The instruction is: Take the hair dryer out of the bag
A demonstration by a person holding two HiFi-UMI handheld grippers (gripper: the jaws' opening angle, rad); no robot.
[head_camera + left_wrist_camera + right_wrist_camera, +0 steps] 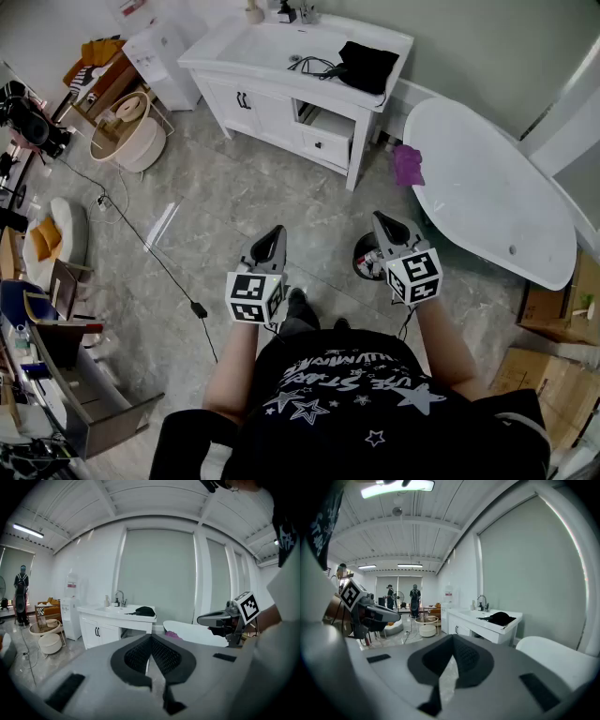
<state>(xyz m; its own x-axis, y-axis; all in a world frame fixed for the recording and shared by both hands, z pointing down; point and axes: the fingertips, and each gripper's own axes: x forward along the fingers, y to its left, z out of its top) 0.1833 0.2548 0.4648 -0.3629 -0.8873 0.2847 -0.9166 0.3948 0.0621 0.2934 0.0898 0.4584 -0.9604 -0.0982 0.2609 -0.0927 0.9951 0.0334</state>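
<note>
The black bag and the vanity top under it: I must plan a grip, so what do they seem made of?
The black bag looks like soft matte fabric: it slumps unevenly, without shine. The vanity top looks like hard, smooth white ceramic or cast stone; its even surface leaves that open.

The bag (367,66) lay on the vanity counter (230,58), right of the sink basin (279,42); the bathtub (487,187) stood rightward, the water dispenser (164,56) leftward.

The black bag (367,64) lies well beyond left tongs (275,231) and right tongs (383,218).
</note>
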